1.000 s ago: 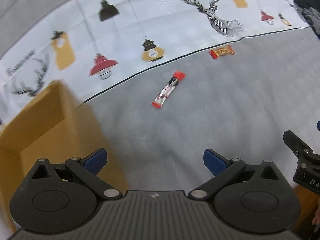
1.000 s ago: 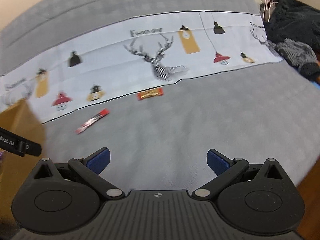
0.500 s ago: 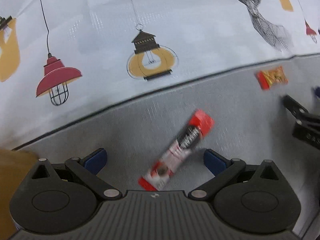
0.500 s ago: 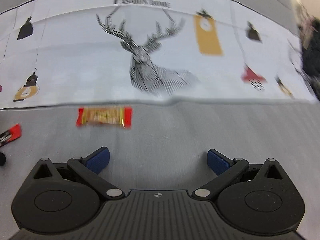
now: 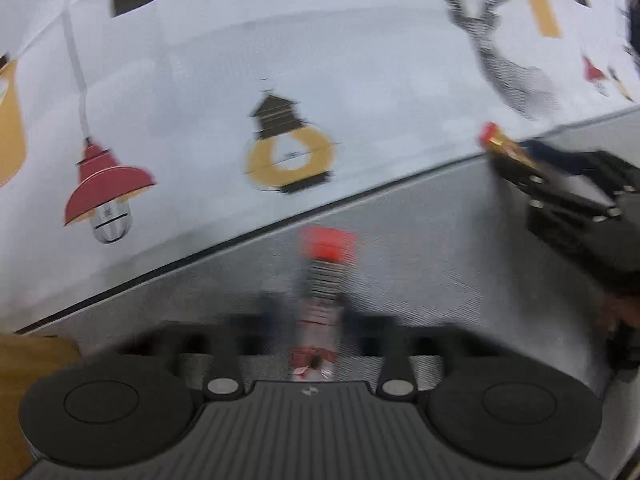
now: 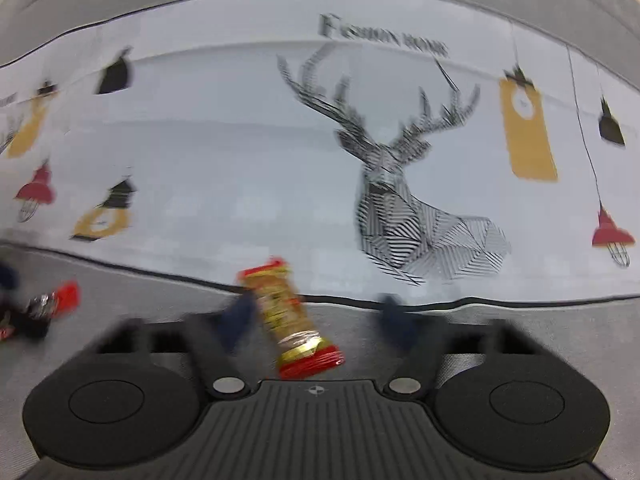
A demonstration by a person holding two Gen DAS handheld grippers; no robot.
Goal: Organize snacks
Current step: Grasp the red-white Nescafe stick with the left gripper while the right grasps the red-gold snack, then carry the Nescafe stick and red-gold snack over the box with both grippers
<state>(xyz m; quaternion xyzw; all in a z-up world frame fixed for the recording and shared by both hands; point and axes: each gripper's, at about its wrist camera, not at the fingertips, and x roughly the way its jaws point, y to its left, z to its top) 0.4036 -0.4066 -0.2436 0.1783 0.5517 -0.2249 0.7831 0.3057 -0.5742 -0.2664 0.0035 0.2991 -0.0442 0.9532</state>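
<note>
Your left gripper is pinched on the red bar, which lies on the grey cloth just below the printed sheet. Your right gripper is closing around the gold bar; through the blur, its pads seem not yet tight. This is the pickup step: next, lift both and carry them to the box at far left.

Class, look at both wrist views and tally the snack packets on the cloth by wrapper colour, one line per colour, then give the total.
Red and silver packet: 1
Red and gold packet: 1
Total: 2 snack packets
</note>
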